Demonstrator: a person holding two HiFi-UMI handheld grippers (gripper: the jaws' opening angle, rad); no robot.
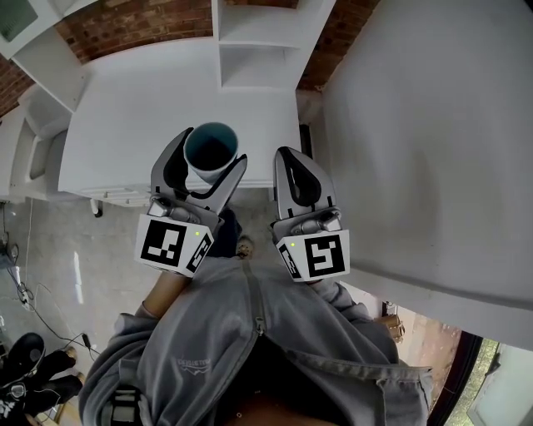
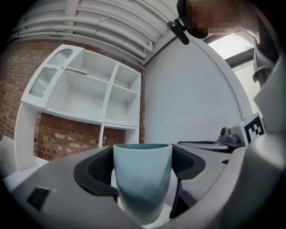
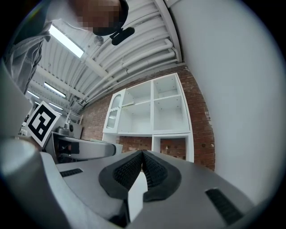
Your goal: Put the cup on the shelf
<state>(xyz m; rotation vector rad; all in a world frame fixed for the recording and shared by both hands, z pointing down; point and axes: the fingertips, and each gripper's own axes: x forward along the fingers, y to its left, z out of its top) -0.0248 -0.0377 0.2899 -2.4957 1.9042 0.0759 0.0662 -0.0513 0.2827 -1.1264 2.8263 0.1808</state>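
Closest to cam: grey zip-front hoodie (image 1: 250, 349) at bottom of head view, sleeves reaching fwd. Just beyond, L gripper (image 1: 213, 151) w/ black-and-white marker cube, clamped on pale teal faceted cup (image 2: 143, 179). Dark pads pressing cup's wall from both sides, approx. mid-height. Cup upright, mouth up, darker teal inside. In head view, seen against near edge of white flat-topped table (image 1: 133, 108); contact w/ table not discernible. Beside L gripper on its right, near but apart: R gripper (image 1: 291, 160), pinched closed on nothing, ribbed pads meeting tip to tip in right gripper view. Lower down, left of hoodie: grey concrete floor (image 1: 58, 250) w/ black cables at lower left. Further out, across the table, white open-fronted shelf unit (image 1: 254, 42) w/ several compartments, set against red brick wall (image 1: 141, 21). Cup well short of that unit, in the jaws, not on any shelf. To right, large plain white panel (image 1: 433, 125) filling that side. Overhead in both gripper views: white ribbed ceiling w/ pipes (image 2: 111, 27).
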